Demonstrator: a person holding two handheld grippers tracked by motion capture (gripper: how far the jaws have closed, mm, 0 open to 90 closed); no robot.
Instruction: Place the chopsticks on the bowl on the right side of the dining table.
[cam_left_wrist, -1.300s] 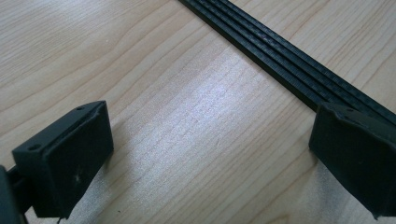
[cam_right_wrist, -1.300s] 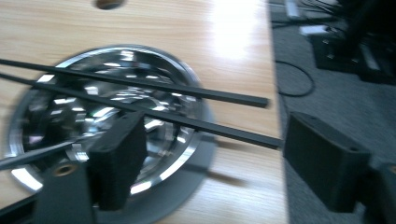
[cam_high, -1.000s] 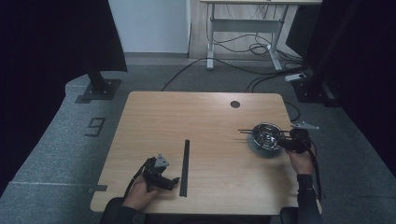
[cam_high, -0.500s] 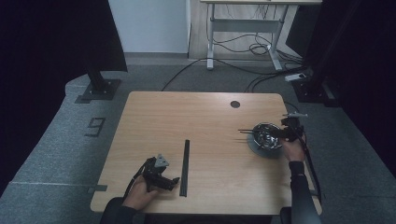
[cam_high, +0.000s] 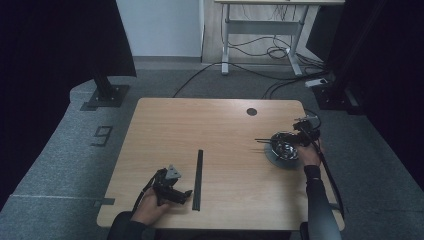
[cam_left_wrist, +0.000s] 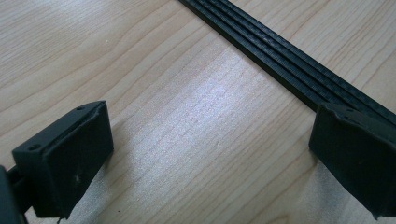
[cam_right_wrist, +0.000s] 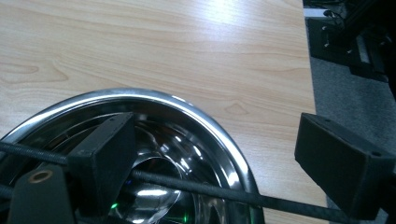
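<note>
A long black ribbed strip (cam_high: 199, 179) (cam_left_wrist: 289, 65) lies on the wooden table (cam_high: 210, 125), running front to back. My left gripper (cam_high: 182, 196) (cam_left_wrist: 210, 154) rests just left of the strip, open, with bare wood between its jaws. At the right edge sits a shiny metal bowl (cam_high: 284, 146) (cam_right_wrist: 187, 112) with thin black rods (cam_high: 265, 141) (cam_right_wrist: 210, 191) laid across it, their ends sticking out to the left. My right gripper (cam_high: 300, 131) (cam_right_wrist: 224, 154) is open at the bowl's far right rim. One jaw is over the bowl's inside and the other beyond the rim, with a rod passing between them.
A round cable hole (cam_high: 251, 111) is in the table's far right part. The bowl stands close to the table's right edge (cam_right_wrist: 306, 93). Beyond the table are a desk frame (cam_high: 260, 35) and cables on the grey floor.
My right gripper has moved from the bowl's near right side toward its far right rim. The left gripper and the strip have stayed put.
</note>
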